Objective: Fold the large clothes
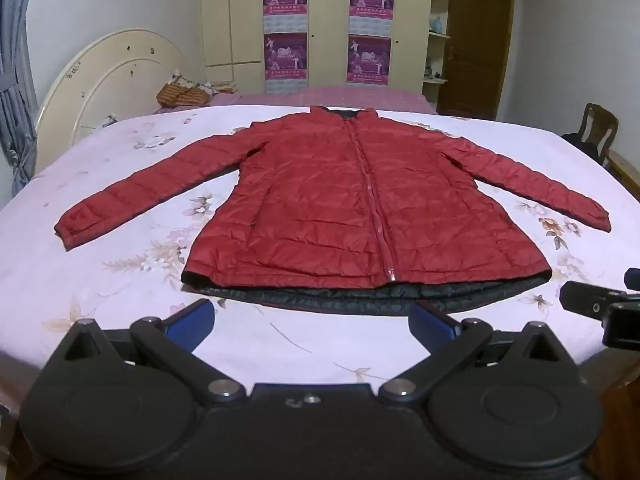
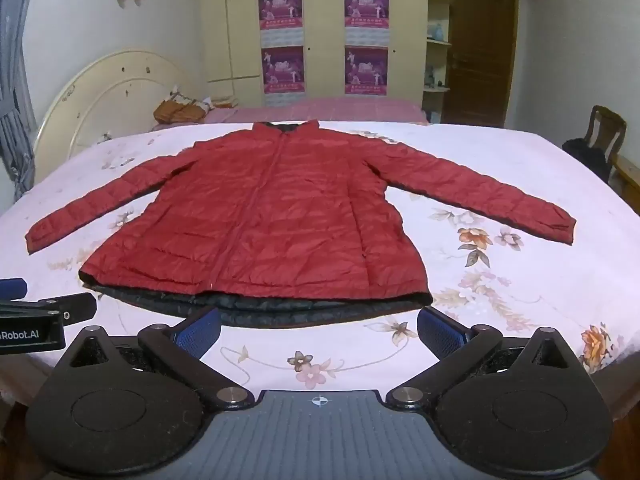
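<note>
- A red quilted jacket [image 1: 352,208] lies flat, front up and zipped, across the middle of both frames on a bed [image 1: 100,280] with a pale floral sheet.
- Both sleeves are spread out to the sides; the dark lining shows along the hem at the near edge.
- The left tongs [image 1: 316,320], at the bottom of the left wrist view, stand wide apart with nothing between them, just short of the hem.
- The right tongs [image 2: 320,328], at the bottom of the right wrist view, are likewise spread wide and empty, near the hem.
- A cream wardrobe [image 2: 320,32] with purple posters fills the upper centre; a wooden chair [image 2: 604,128] stands at the right edge.
</note>
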Available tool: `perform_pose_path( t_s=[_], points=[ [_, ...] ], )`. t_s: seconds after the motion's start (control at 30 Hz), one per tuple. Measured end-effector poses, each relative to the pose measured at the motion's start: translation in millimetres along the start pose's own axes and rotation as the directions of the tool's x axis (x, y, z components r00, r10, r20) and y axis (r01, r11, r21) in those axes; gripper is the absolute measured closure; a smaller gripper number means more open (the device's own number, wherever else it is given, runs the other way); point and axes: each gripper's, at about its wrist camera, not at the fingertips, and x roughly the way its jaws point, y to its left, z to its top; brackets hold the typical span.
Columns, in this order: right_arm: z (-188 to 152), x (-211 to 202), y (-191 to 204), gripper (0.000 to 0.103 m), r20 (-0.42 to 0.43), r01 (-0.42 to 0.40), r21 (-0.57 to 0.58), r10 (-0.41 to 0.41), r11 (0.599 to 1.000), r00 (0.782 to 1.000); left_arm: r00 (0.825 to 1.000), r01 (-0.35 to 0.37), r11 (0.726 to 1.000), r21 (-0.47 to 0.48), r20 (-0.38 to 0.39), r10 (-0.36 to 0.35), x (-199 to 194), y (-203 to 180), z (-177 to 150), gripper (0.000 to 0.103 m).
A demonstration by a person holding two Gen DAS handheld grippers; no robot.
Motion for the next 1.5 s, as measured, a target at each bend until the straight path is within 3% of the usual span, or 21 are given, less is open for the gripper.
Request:
perform_pose_path(
  t_s=[1.5],
  points=[
    [4.4,-2.5,-4.1,0.000,0.014,0.006,0.002,-0.006,1.000,1.000,1.000,-0.001,1.000,-0.021,0.005,0.001,-3.1,-3.5,6.9,0.000]
  ],
)
